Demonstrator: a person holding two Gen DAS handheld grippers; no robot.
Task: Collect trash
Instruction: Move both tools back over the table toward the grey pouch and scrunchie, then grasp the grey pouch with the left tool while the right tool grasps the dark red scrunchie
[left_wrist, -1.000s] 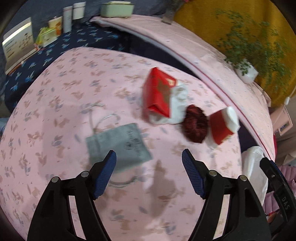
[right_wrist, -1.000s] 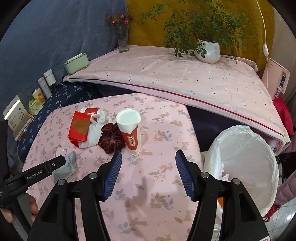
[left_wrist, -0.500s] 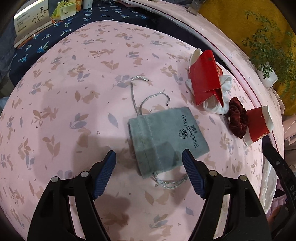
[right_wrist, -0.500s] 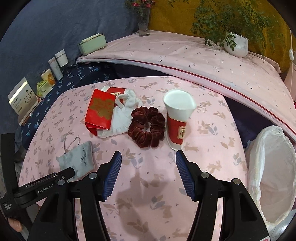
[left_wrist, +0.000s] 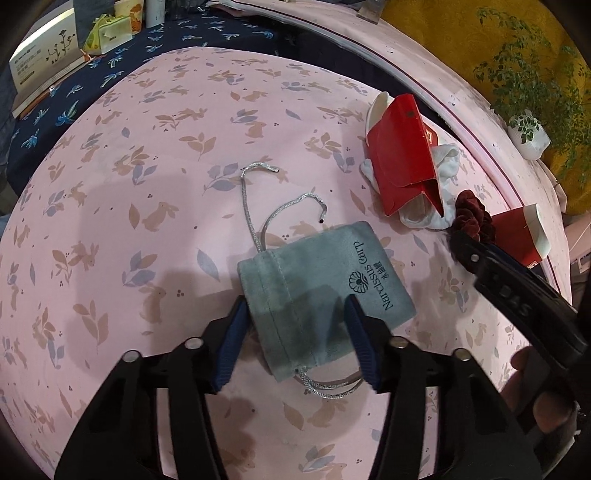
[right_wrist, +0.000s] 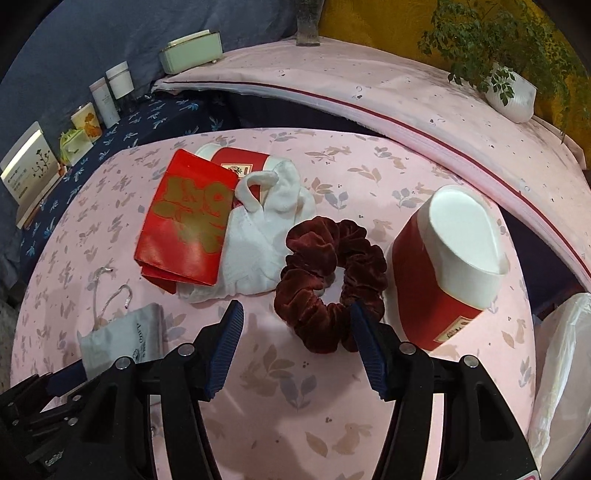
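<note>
Two grippers | left: jaws just narrowing, straddling pouch, no clamp | right: narrowing, apart, scrunchie just ahead

Each black plastic hand-held gripper is fitted with two ribbed blue pads and silver screws.
</note>
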